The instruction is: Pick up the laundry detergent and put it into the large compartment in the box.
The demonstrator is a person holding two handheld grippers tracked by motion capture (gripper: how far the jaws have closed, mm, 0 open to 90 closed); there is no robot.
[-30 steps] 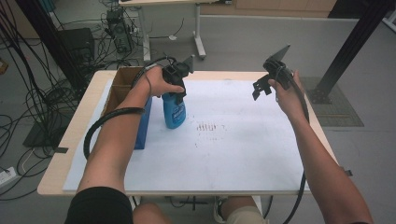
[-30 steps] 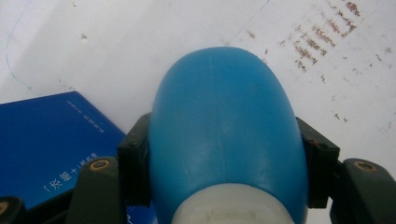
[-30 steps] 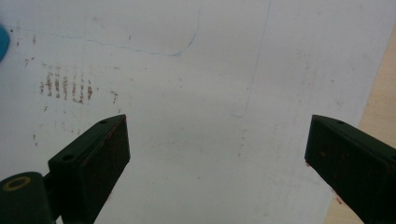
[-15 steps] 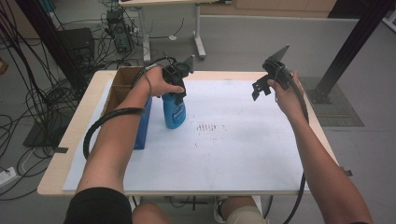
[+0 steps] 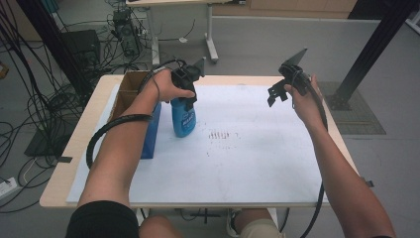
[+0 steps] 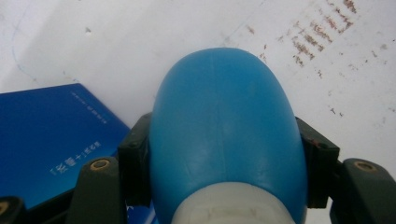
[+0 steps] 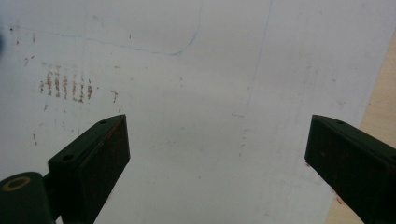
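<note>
Left gripper (image 5: 187,94) clamps the top of the blue bottle (image 5: 183,118), upright on the white sheet (image 5: 247,158) near the table's far-left corner, just beside a blue box (image 5: 150,133). Right gripper (image 5: 277,94) hovers over the far-right edge, jaws wide, nothing between.

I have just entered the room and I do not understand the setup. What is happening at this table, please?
A person sits at a table covered with a white sheet and holds a gripper in each hand. The left gripper is shut on a blue bottle, gripping it near the white neck while the bottle stands upright on the sheet, beside a dark blue box. The right gripper is open and holds nothing, raised above the right side of the sheet. Some brown marks lie in the middle.
</note>
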